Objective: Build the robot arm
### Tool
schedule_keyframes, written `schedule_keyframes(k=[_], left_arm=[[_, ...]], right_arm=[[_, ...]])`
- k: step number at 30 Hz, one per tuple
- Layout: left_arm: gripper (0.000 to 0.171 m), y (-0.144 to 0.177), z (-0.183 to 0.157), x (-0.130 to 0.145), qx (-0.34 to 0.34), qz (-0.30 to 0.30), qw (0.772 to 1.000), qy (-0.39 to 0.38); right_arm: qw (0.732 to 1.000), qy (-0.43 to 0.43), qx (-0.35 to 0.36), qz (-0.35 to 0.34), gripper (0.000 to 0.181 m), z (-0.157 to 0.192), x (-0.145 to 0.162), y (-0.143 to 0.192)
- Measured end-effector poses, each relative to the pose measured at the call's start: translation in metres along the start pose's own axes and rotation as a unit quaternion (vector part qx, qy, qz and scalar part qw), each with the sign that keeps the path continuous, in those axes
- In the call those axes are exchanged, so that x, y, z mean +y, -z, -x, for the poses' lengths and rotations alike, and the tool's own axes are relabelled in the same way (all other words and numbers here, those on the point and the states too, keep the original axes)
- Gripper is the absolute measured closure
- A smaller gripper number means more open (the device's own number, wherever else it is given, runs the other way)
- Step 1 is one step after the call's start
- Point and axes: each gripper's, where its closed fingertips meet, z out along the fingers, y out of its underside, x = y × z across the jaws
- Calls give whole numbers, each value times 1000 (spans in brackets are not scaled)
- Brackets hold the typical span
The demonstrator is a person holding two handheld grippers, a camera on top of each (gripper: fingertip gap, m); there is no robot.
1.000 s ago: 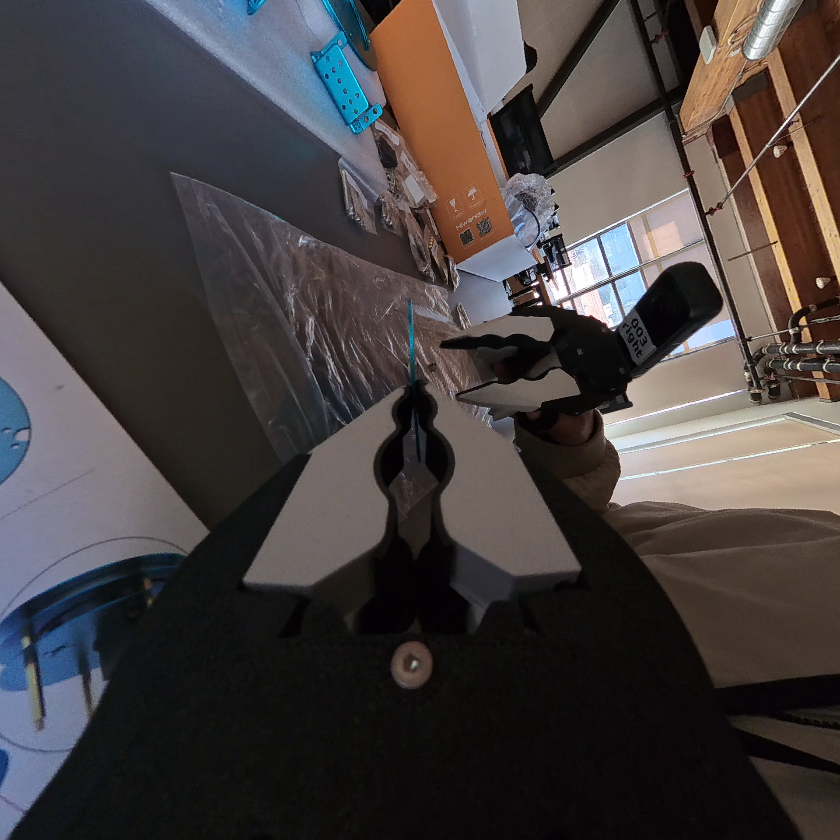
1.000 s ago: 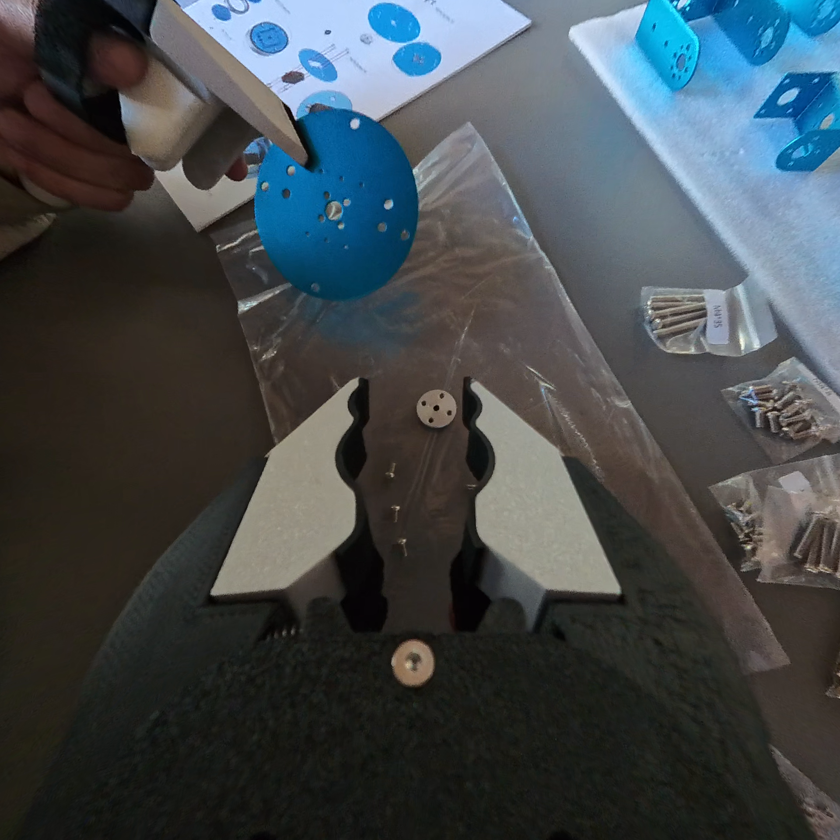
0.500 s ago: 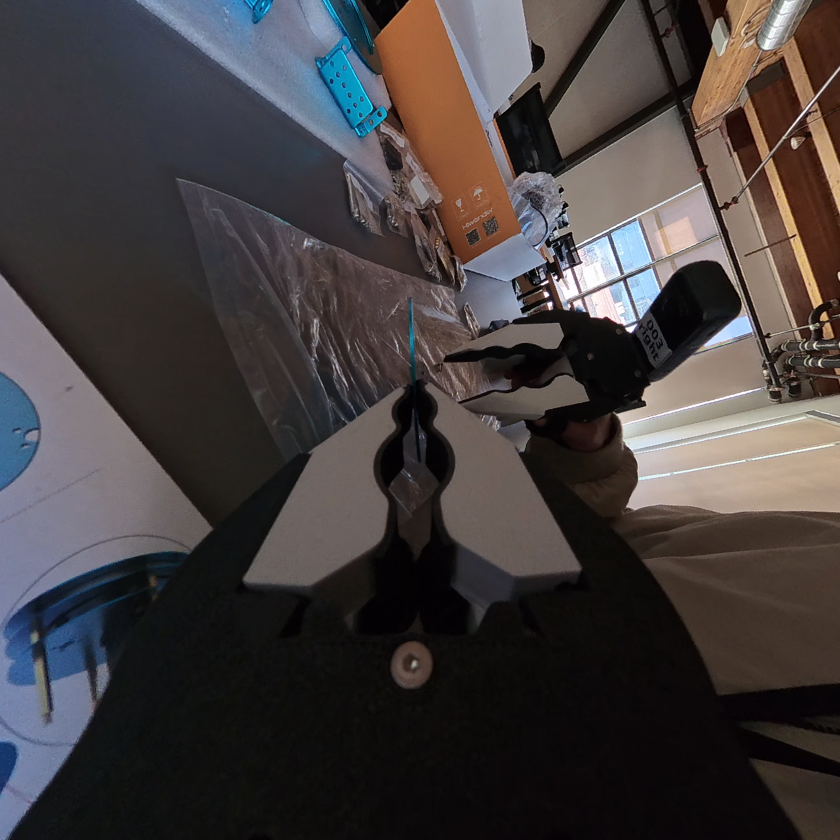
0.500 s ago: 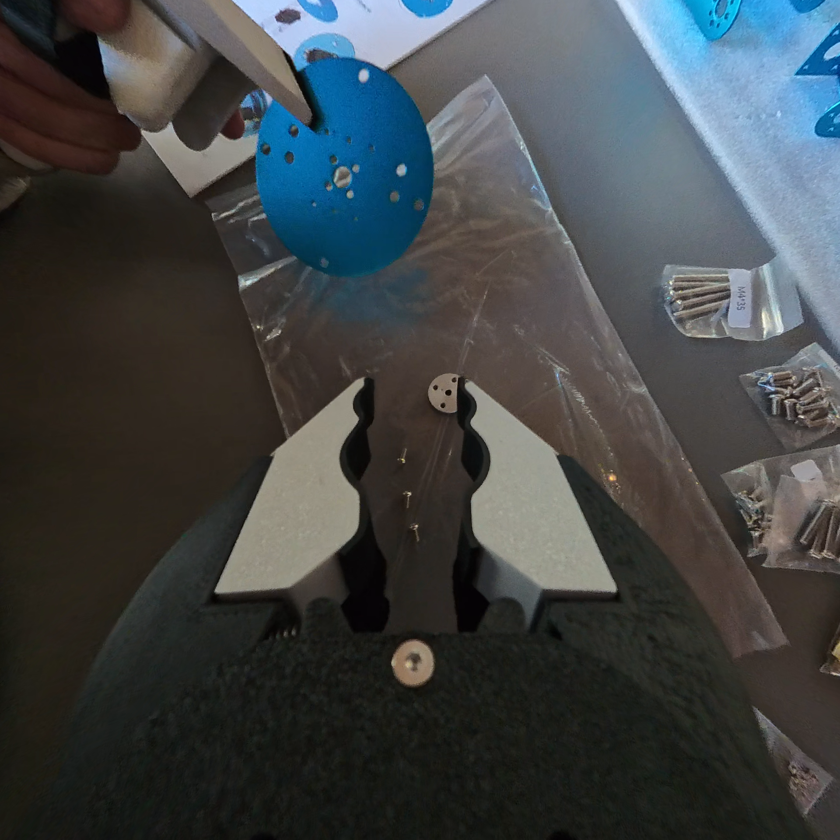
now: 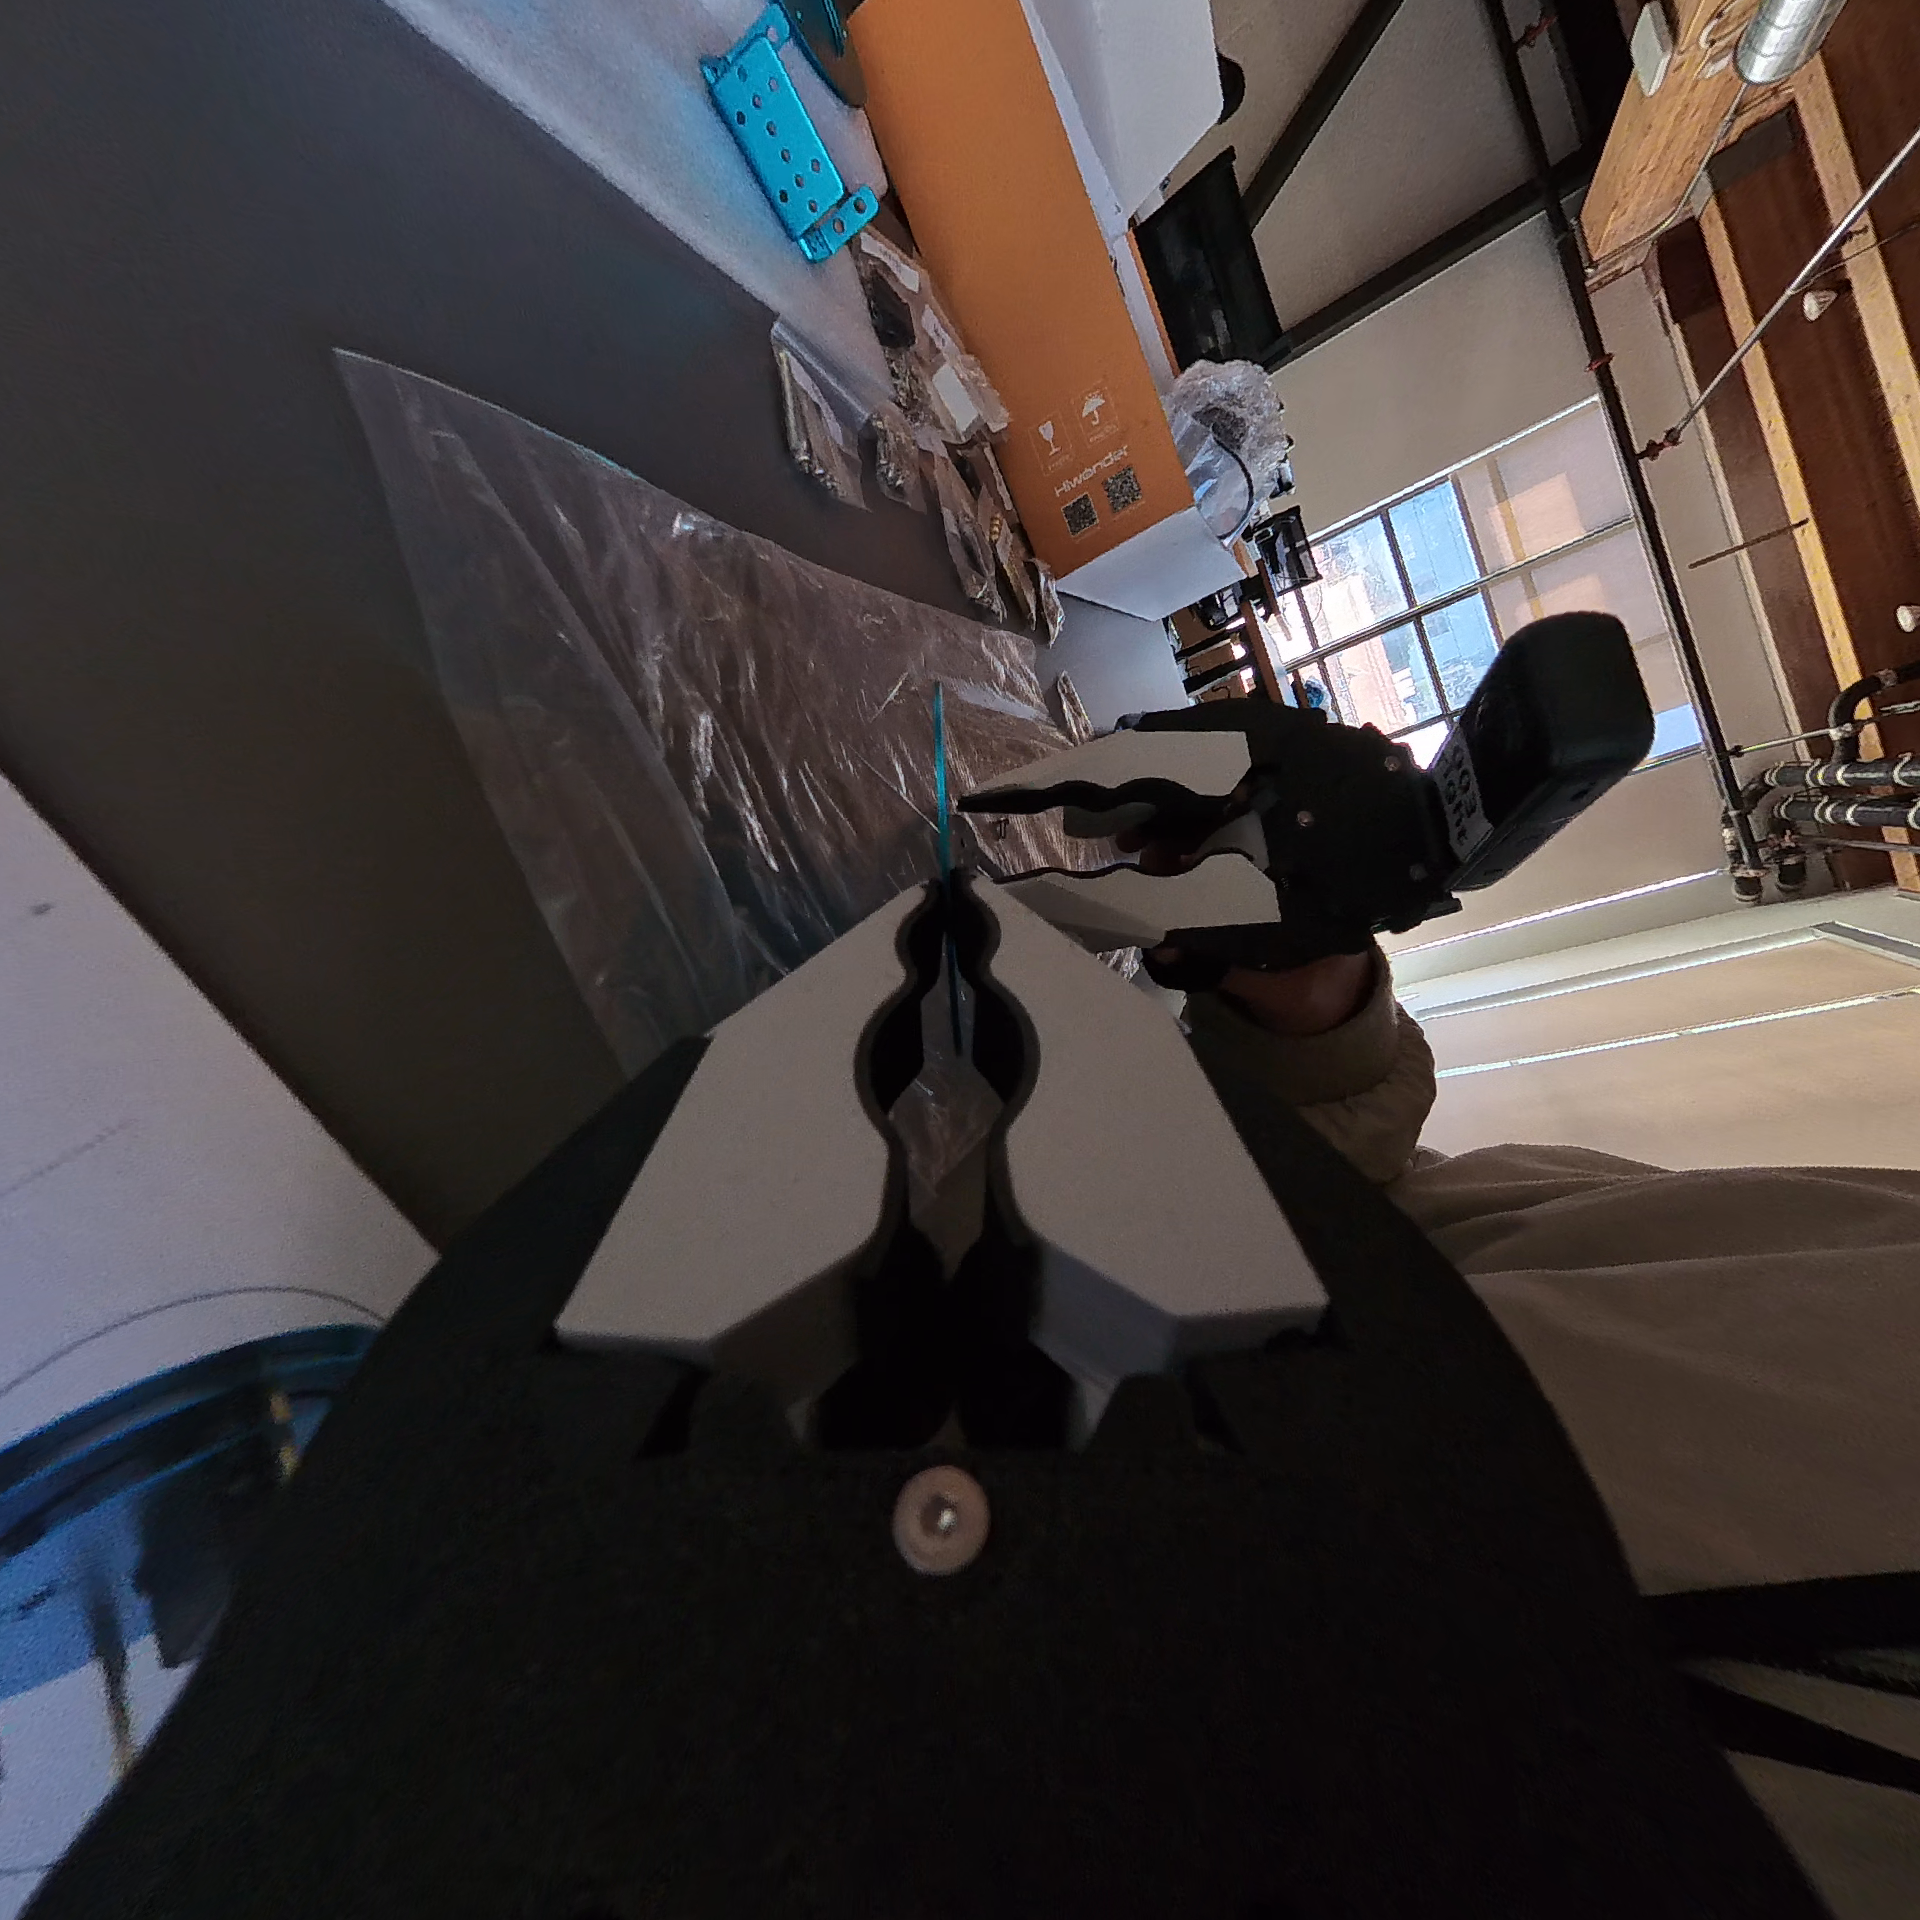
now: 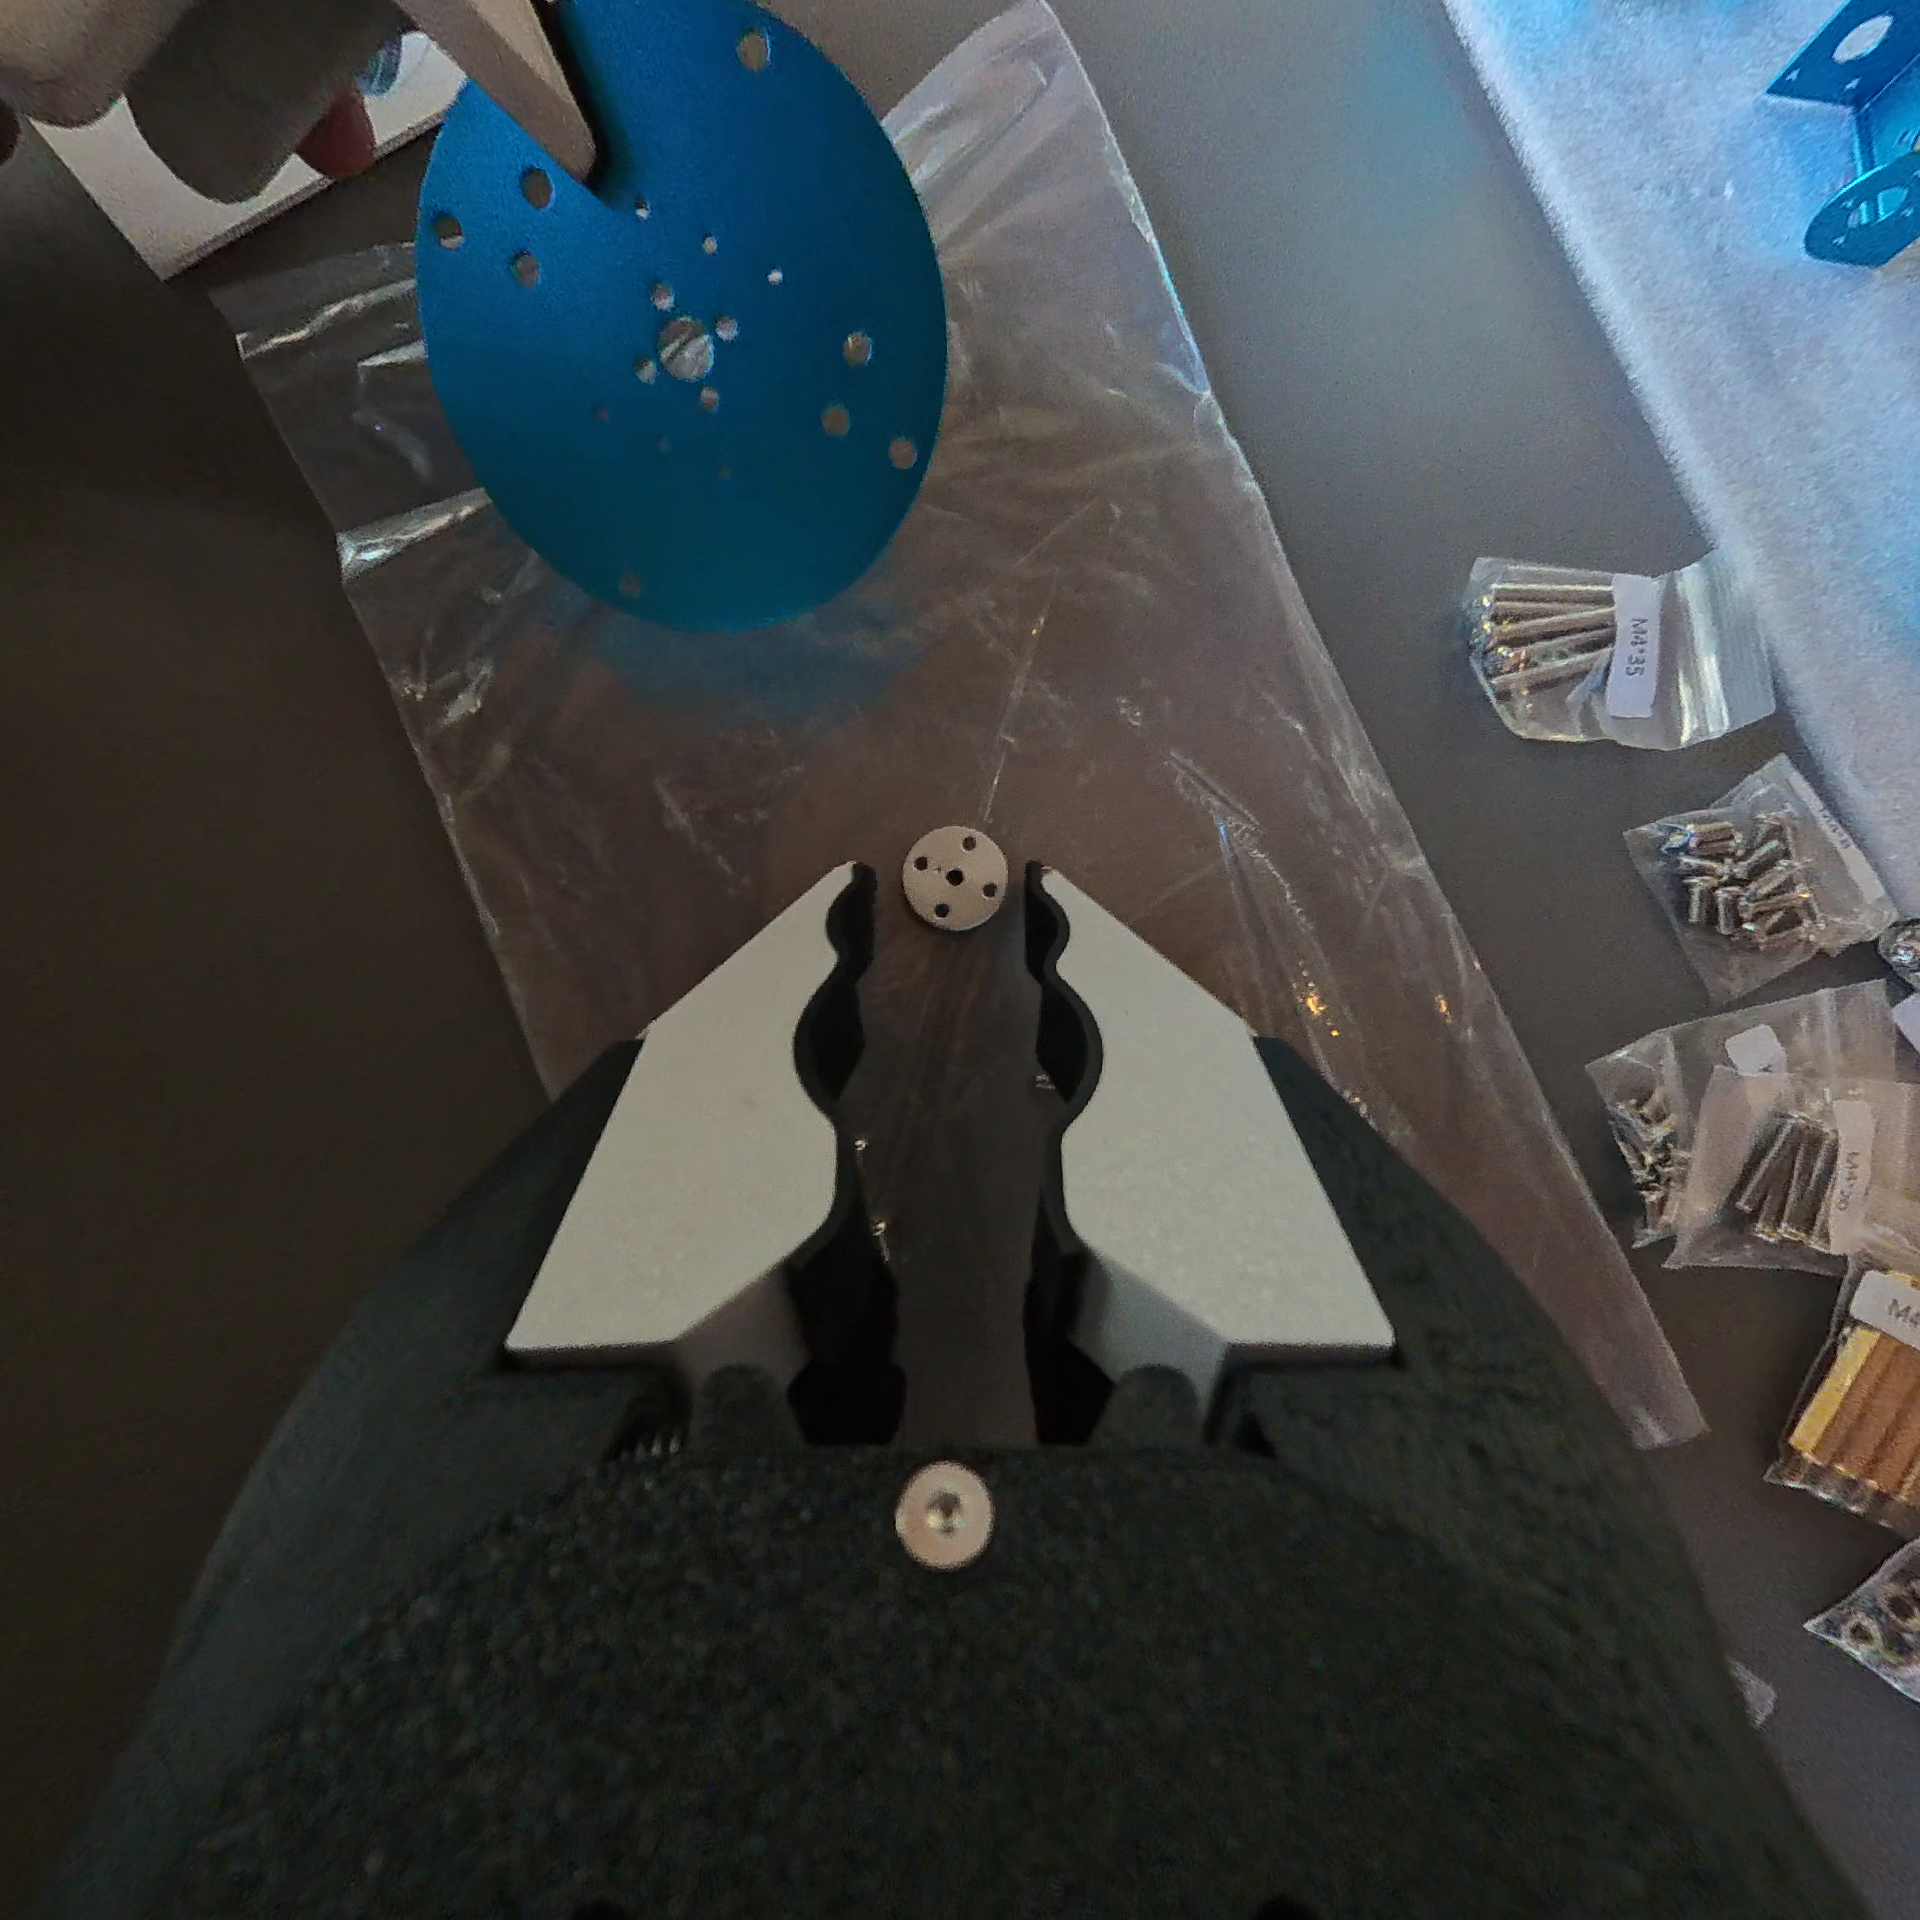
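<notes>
The right gripper (image 6: 943, 883) has moved forward, its parted, empty jaws now flanking the small silver hub (image 6: 955, 873) on the clear plastic bag (image 6: 1195, 644) over the grey worktop (image 6: 156, 727). The left gripper (image 5: 951, 888) pinches the perforated blue disc (image 6: 675, 343) above the bag.

Two grippers are showing: the left gripper (image 5: 948, 894) is clamping one blue perforated disc (image 6: 681, 343) by its edge, and the right gripper (image 6: 945, 883) is hanging with its jaws apart around one small silver hub (image 6: 955, 874). One clear plastic bag (image 6: 1091, 665) is lying flat on the one dark table (image 6: 156, 831), and at least six small packets of screws and fasteners (image 6: 1600, 665) are lying to its right. Two blue brackets (image 6: 1860, 73) are sitting on one white foam sheet (image 6: 1714, 343), and one orange-and-white box (image 5: 1018, 260) is standing farther off.
</notes>
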Motion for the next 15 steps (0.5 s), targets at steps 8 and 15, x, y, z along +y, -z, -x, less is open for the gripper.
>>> schedule_keyframes(k=[8,15], left_arm=[[170,-1,-3,1,8,1,1000,-1],[170,-2,-3,2,10,2,1000,-1]], right_arm=[[1000,-8,-6,1,158,0,2,-2],[1000,-2,0,3,159,-1,2,-2]])
